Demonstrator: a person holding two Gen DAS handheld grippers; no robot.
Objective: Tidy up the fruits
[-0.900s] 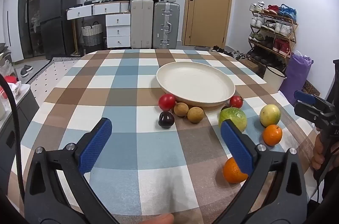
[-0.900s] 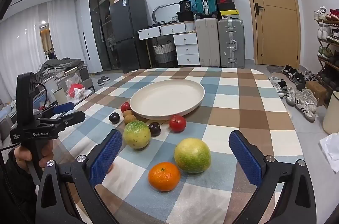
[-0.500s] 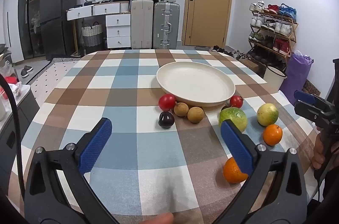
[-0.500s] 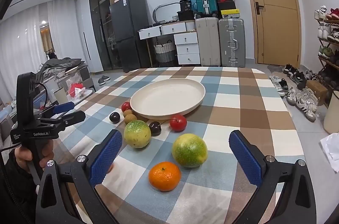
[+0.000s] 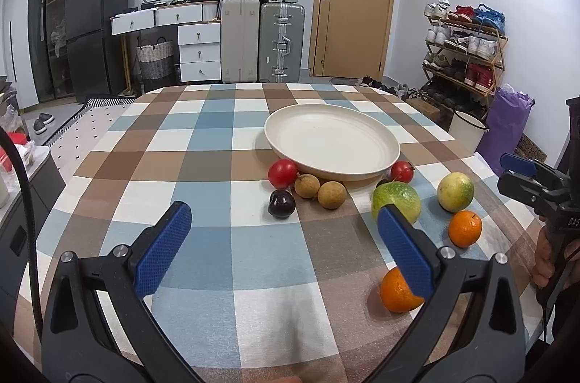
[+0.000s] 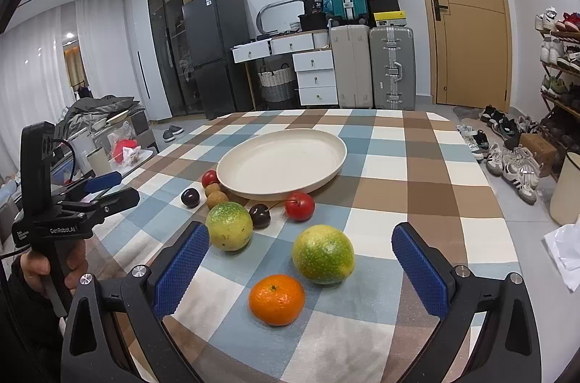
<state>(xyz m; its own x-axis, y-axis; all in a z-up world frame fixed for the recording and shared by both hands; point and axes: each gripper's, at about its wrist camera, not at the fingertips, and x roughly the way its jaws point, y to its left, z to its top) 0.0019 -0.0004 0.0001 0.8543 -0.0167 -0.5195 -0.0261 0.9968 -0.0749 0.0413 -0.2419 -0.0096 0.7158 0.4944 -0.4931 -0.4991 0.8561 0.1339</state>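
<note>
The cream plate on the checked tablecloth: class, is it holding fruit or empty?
Empty. The plate shows only a bare cream surface in both views; every fruit, such as the orange, lies on the tablecloth outside its rim.

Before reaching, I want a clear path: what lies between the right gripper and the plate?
In the right wrist view: orange, green-yellow fruit, cherries before plate.

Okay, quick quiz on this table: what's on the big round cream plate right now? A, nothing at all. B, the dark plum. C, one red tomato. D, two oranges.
A: the big round cream plate is bare in both views, while every fruit, such as the small orange and the dark plum, lies on the checked tablecloth beside it.
</note>
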